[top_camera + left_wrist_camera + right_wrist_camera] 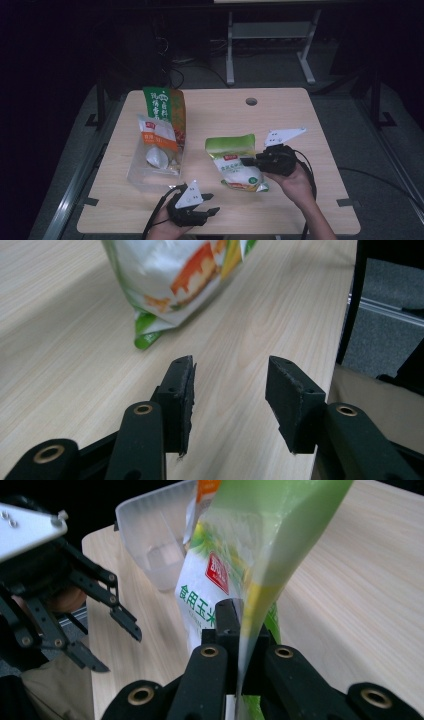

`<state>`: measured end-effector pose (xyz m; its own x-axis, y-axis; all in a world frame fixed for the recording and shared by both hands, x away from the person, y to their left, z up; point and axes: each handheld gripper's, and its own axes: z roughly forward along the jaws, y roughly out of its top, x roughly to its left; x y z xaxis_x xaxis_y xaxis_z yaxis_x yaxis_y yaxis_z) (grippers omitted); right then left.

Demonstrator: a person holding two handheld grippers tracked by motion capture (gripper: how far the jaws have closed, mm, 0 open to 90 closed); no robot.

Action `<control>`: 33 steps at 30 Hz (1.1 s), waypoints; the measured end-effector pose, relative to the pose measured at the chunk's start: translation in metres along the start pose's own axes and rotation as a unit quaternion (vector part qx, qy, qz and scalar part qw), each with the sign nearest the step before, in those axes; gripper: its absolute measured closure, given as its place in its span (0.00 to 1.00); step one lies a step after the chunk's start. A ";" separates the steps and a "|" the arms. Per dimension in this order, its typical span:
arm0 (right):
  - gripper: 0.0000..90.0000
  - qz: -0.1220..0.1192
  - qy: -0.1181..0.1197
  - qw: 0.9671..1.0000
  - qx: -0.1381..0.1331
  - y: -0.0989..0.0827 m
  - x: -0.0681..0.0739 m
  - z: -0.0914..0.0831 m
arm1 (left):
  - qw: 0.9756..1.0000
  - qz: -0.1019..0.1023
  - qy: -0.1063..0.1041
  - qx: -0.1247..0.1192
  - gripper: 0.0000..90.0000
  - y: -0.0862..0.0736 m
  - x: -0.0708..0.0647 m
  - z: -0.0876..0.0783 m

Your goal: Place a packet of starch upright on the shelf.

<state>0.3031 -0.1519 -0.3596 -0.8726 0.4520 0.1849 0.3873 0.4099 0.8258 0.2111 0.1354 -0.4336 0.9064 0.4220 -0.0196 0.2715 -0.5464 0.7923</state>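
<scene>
Dim surroundings enclose a light wood-grain worktop [300, 165] with a round cable hole [251, 101] near its far edge.

Right gripper [249, 162]: we see it clenched on the side edge of the green-and-white pouch [236, 162]. In the right gripper view the jaws are pressed together on the pouch's thin film edge [250, 630], and the pouch rises tilted away from the gripper, with a red label and green characters on its white face. The pouch sits just right of the worktop's centre, closer to the near edge than to the far one, and its lower end is at or just above the surface; we cannot tell which.

Left gripper [212, 203]: we see it released, jaws apart with nothing between them, low over the near edge of the worktop. In the left gripper view, bare wood shows in the gap [230, 390], and the pouch's bottom corner [150, 335] lies farther off.

Toward the left edge stands a clear plastic container [150, 172] holding a small orange-and-white packet [157, 142] and a taller green bag [167, 107], both leaning upright.
</scene>
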 end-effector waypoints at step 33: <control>0.99 -0.056 0.060 0.996 -0.023 0.130 0.037 0.049 | 0.999 0.012 -0.019 -0.028 0.52 -0.005 -0.012 -0.007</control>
<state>0.3353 -0.0429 -0.2720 -0.9399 0.3065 0.1507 0.2740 0.4135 0.8683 0.1961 0.1383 -0.4331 0.9246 0.3802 -0.0228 0.2316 -0.5139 0.8260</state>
